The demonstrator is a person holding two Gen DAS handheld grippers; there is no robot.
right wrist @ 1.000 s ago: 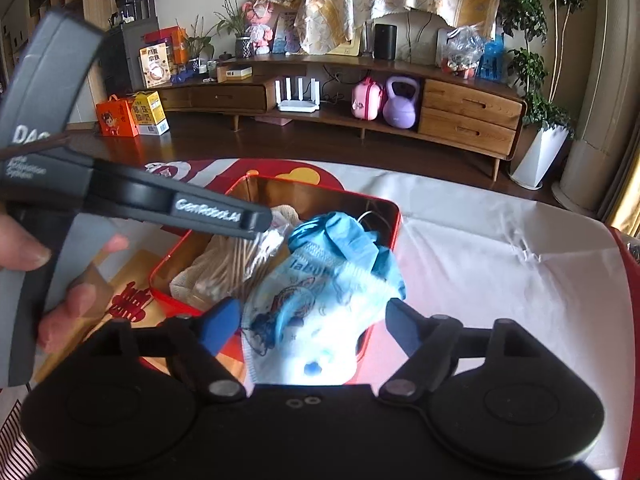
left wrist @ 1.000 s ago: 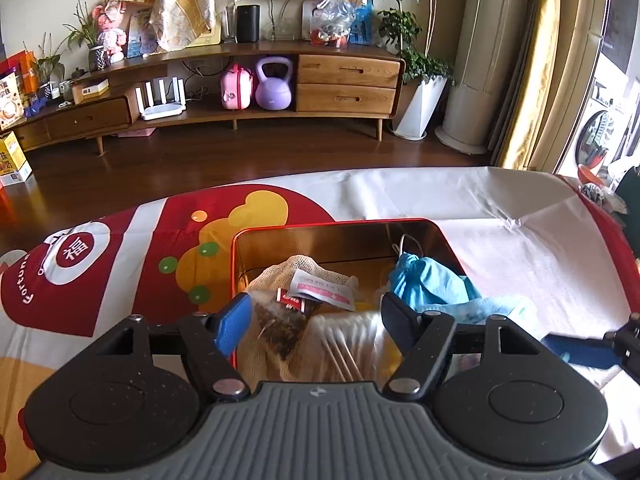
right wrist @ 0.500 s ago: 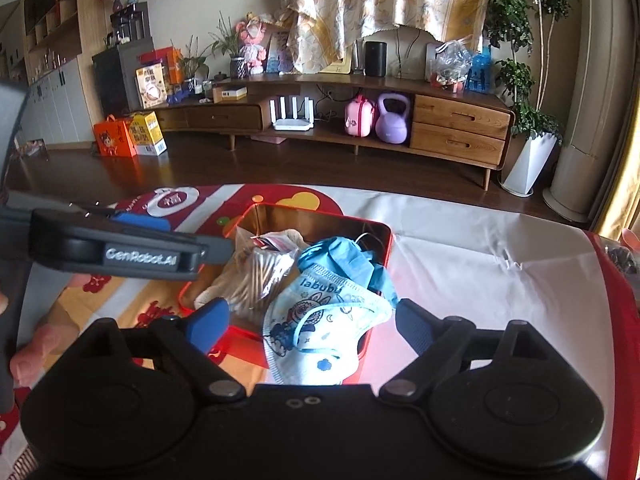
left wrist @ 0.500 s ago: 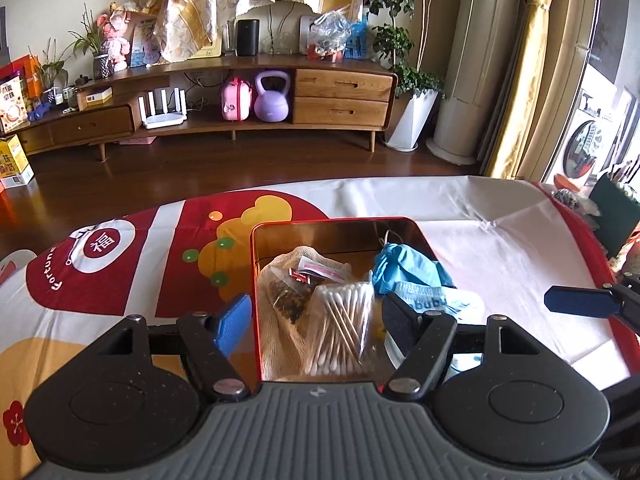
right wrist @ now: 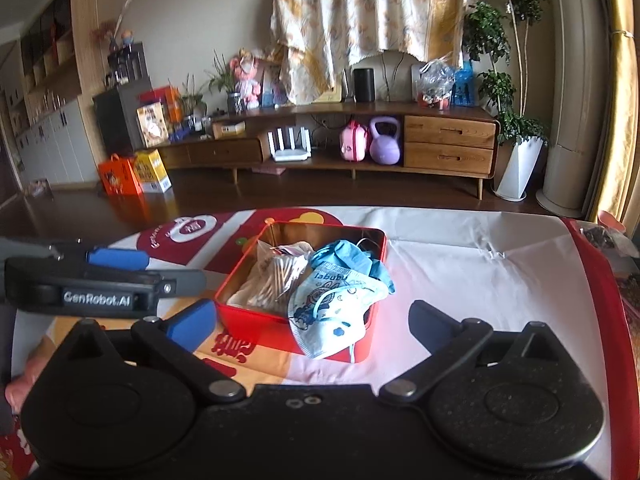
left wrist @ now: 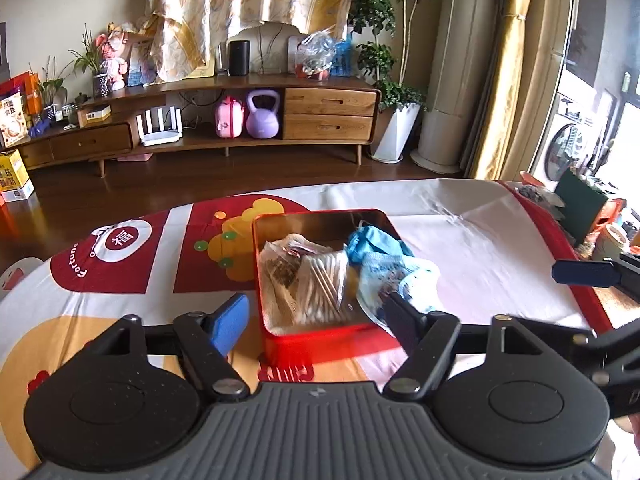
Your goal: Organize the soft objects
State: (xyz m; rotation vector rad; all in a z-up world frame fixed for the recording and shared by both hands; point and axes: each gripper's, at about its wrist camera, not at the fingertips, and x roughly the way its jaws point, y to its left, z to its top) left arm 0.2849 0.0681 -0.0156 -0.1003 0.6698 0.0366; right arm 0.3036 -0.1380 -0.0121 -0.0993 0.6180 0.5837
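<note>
Cotton swabs (left wrist: 326, 288), mesh pouch (left wrist: 280, 276) and blue masks (right wrist: 336, 304) in red tin (left wrist: 320, 336) on table (left wrist: 480, 248), one mask draped over rim; left gripper (left wrist: 316, 320) and right gripper (right wrist: 308, 326) fingers opening, grasping nothing.

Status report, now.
Both tongs, left and right, opening, empty. Tin packed; mask drapes over its rim. Nothing in the way.

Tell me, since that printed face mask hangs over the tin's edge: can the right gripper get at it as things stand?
Probably yes. The face mask drapes over the red tin's near rim, facing the right gripper, whose empty jaws are opening.
</note>
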